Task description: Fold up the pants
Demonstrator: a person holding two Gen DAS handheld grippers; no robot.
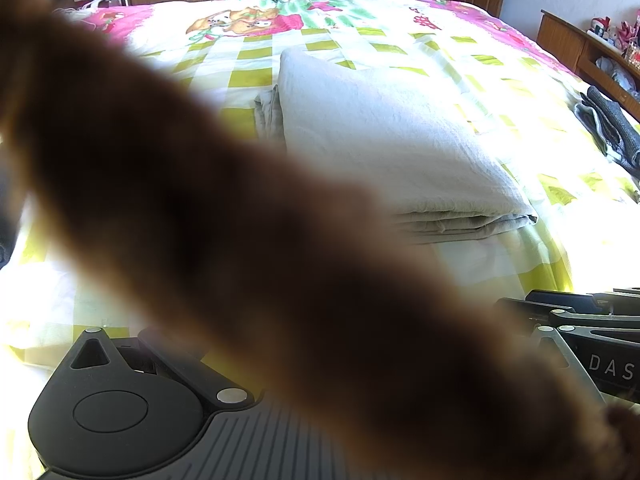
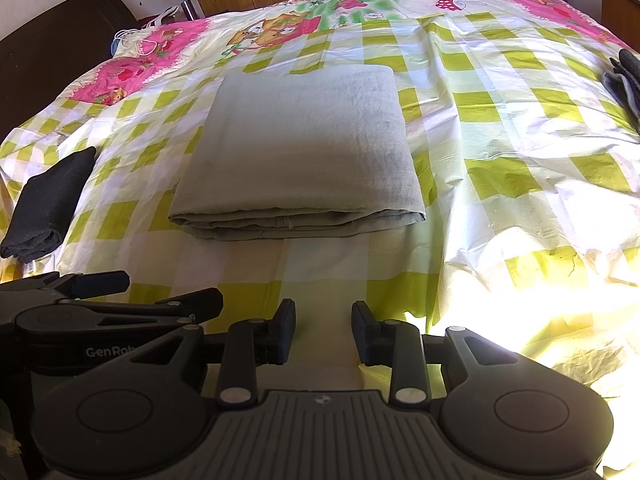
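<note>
The right hand-held gripper [image 2: 323, 332] hung over the near edge of the bed [image 2: 500, 152], its jaws standing apart with only the checked bedspread showing between them; it gripped nothing. The left hand-held gripper [image 2: 116, 300] appeared at the left of the right wrist view, just beside the right one, but whether its jaws were parted could not be told: in its own camera a blurred brown shape, too close to identify, covered most of the frame.

That blocked lens looked like the main hazard. Any further reach by the left side would have been made nearly blind, and could have caught the pile's edge and dragged layers loose. The two tools also sat close together, so a careless move might have knocked one against the other.

The pants [image 2: 296, 148] lay in the middle of the bed, beyond both tools and apart from them, as a pale grey-green rectangle. The top was smooth and the sides straight, with several layers stacked at the near fold. The folding looked finished. A dark folded garment [image 2: 48, 204] lay at the left, another dark item [image 2: 628, 80] at the far right.
</note>
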